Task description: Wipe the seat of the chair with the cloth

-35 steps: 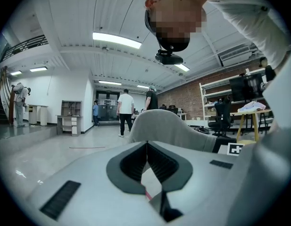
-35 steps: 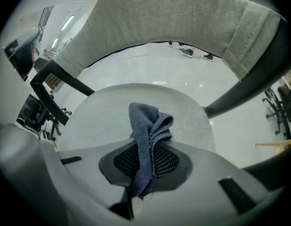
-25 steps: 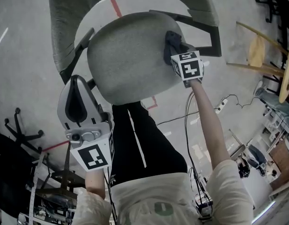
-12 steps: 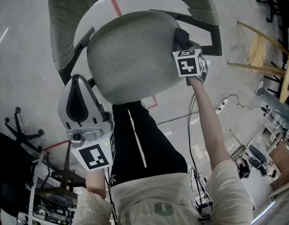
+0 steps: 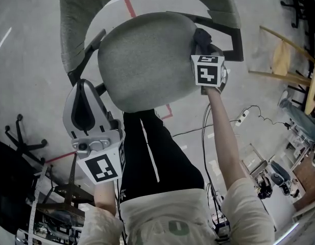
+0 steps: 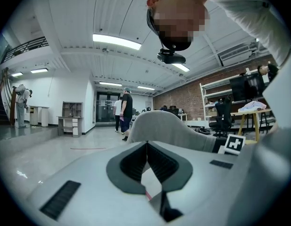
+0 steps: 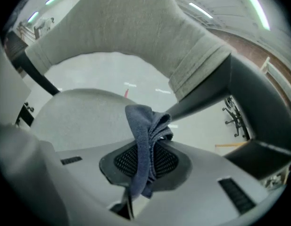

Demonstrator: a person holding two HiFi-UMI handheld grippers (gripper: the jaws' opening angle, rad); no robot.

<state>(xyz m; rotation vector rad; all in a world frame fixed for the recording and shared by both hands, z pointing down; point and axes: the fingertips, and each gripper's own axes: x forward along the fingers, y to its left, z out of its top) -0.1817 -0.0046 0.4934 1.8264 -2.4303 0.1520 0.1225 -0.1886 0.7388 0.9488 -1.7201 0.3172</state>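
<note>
We record the seat (image 5: pixel 142 60) as grey woven fabric, matt and slightly rough. The cloth (image 7: pixel 144 131) is blue, soft and napped. The right armrest (image 7: pixel 249 98) looks like smooth matt black plastic. The left gripper (image 6: pixel 146 146) has a smooth grey plastic shell. The floor (image 5: pixel 24 60) is smooth and faintly glossy.

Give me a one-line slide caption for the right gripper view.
Right gripper shut on a blue cloth, facing the grey chair seat and backrest.

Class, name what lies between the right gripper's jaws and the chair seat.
The blue cloth, clamped by the right gripper, with the seat just beyond; the right gripper view shows it.
</note>
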